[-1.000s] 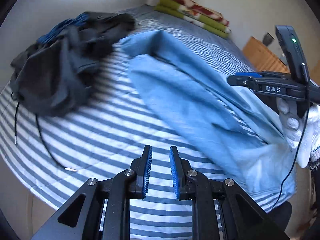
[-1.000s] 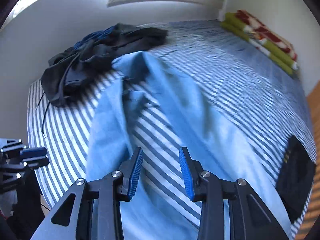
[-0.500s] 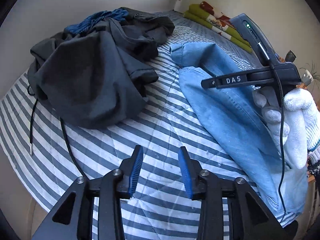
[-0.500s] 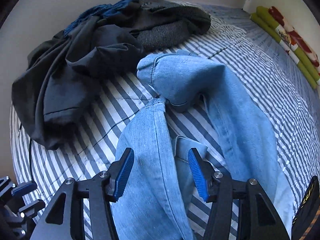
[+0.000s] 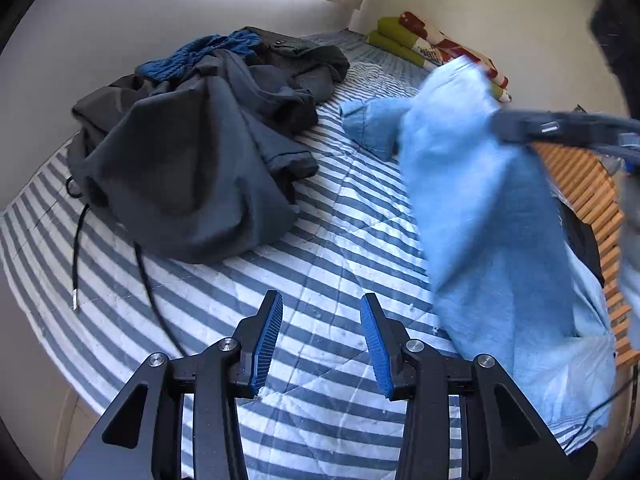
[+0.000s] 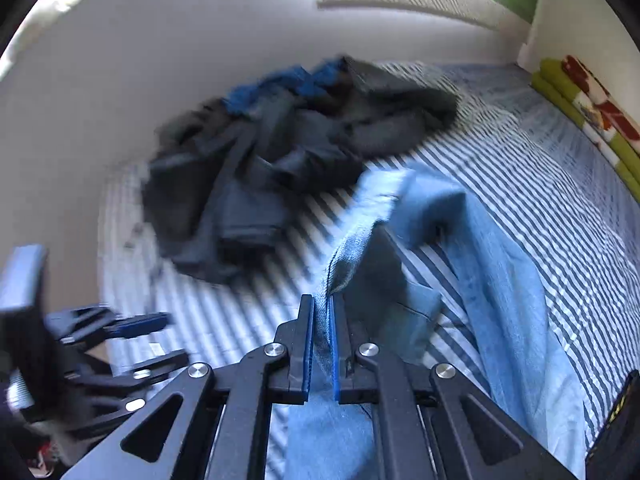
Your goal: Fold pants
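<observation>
Denim of the light blue pants [image 6: 496,280] is pinched between the blue ribbed pads of the right gripper [image 6: 320,344], whose black jaws are pressed together on a folded edge of the cloth, with the fabric running out both above and below the pads. This gripper is angled steeply downward over the bed, and the held part of the pants rises off the grey-and-white striped bedcover [image 6: 568,184] while the rest of the garment trails along the cover toward the lower right. In the left wrist view the same pants [image 5: 500,216] hang as a blurred sheet at the right, lifted from above by the blurred dark body of the right gripper [image 5: 520,128]; their lower part lies on the striped bedcover [image 5: 328,248] near its right edge. The left gripper [image 5: 320,340] also tilts downward, its jaws parted with only bare cover between the blue pads [image 5: 268,340], well apart from the pants. A heap of dark grey and blue clothing [image 5: 192,152] lies on the far left of the bed, with thin black cords [image 5: 148,284] trailing from it. Folded green and red patterned bedding [image 5: 436,48] rests against the far wall.
</observation>
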The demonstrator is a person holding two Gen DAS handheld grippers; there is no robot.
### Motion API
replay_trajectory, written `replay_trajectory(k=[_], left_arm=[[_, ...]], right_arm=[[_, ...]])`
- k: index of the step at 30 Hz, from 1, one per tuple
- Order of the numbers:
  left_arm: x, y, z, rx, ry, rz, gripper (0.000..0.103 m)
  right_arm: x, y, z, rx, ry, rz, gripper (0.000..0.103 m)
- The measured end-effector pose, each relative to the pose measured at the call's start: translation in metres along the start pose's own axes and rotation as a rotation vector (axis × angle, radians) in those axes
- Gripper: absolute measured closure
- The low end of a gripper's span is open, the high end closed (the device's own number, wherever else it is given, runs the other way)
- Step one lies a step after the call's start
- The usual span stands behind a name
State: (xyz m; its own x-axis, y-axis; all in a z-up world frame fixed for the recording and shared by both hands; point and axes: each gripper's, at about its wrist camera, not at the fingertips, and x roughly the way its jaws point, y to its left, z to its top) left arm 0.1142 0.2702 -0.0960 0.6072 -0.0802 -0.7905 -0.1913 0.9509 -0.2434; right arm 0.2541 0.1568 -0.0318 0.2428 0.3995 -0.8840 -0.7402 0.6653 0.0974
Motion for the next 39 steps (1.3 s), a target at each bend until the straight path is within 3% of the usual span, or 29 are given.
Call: replay_trajectory(k=[5,8,10,14,17,18,21,26,28,31,32,33,34,36,39], left_arm=[[-0.027,0.021,-0.004,-0.030,-0.035,0.023,0.059],[-0.037,0.032,-0.006,-0.044,-0.054,0.047,0.055],[-0.037,0.035,-0.006,-0.043,-0.048,0.049,0.055],[-0.025,0.030,-0.007,-0.013,-0.026,0.040,0.054],[-0.013,0.027,-0.006,-0.011,-0.008,0.028,0.054],[-0.009,0.027,-0.006,-0.010,0.000,0.026,0.054],[0.005,0.026,-0.005,-0.009,0.030,0.022,0.054],[0.026,0.030,0.001,-0.058,0.072,-0.029,0.048],[0.038,0.031,0.007,-0.072,0.081,-0.026,0.048],[0.061,0.026,0.016,-0.070,0.101,-0.050,0.050],[0.067,0.024,0.018,-0.067,0.105,-0.060,0.057],[0.074,0.020,0.018,-0.055,0.109,-0.067,0.081],[0.079,0.016,0.018,-0.038,0.111,-0.056,0.085],[0.079,0.007,0.017,-0.002,0.084,-0.054,0.093],[0.060,0.004,0.015,-0.015,0.043,-0.074,0.095]], right_arm=[[-0.071,0.007,0.006,-0.039,-0.146,0.288,0.097],[-0.093,0.004,0.011,-0.067,-0.227,0.356,0.100],[-0.079,-0.007,0.020,-0.038,-0.196,0.256,0.100],[-0.008,-0.029,0.024,0.038,-0.012,-0.008,0.098],[0.036,-0.030,0.018,0.058,0.072,0.008,0.091],[0.045,-0.024,0.016,0.047,0.076,0.013,0.083],[0.073,-0.003,0.014,-0.006,0.114,0.041,0.045],[0.118,0.019,0.007,-0.070,0.179,-0.071,0.044],[0.133,0.009,0.010,-0.031,0.190,-0.103,0.044],[0.144,-0.016,0.010,0.081,0.215,-0.069,0.044],[0.146,-0.022,0.008,0.113,0.215,-0.060,0.044],[0.148,-0.027,0.005,0.138,0.220,-0.046,0.046],[0.148,-0.029,0.004,0.146,0.222,-0.040,0.068],[0.150,-0.026,-0.001,0.138,0.264,-0.071,0.100],[0.135,-0.008,-0.005,0.038,0.227,-0.136,0.100]])
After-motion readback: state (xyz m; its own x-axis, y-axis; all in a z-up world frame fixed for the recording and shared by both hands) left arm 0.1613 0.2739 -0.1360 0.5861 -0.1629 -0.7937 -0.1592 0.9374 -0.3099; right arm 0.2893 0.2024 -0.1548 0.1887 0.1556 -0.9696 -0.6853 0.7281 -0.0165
